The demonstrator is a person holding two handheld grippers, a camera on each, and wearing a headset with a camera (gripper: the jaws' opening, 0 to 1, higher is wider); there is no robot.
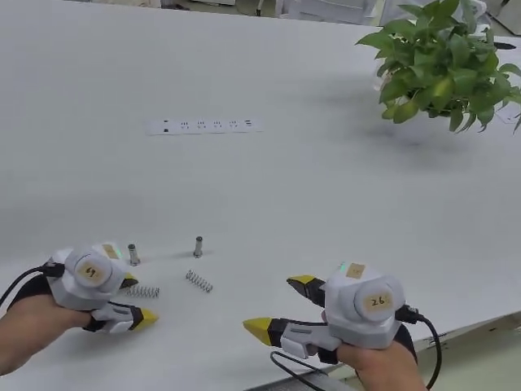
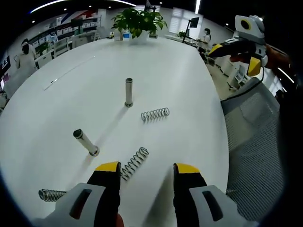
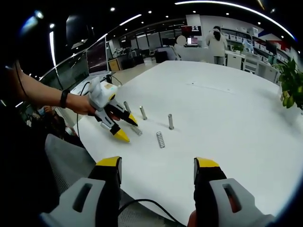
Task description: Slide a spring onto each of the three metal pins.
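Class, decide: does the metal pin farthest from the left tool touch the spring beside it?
Apart. The left gripper view shows bare table between pin and spring.

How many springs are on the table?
3. The far spring lies beside the farther pin, the middle spring just ahead of the left gripper, the third spring off to that gripper's side.

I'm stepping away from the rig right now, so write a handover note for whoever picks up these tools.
Left tool: open, empty, low over the table.
Right tool: open, empty, apart from the parts.
Far pin and near pin stand upright, bare.
Three springs lie loose on the table: first spring beside the far pin, second spring just ahead of the left tool, third spring off to its left.
Done: no spring on either pin.
Left: all springs to slide onto pins.
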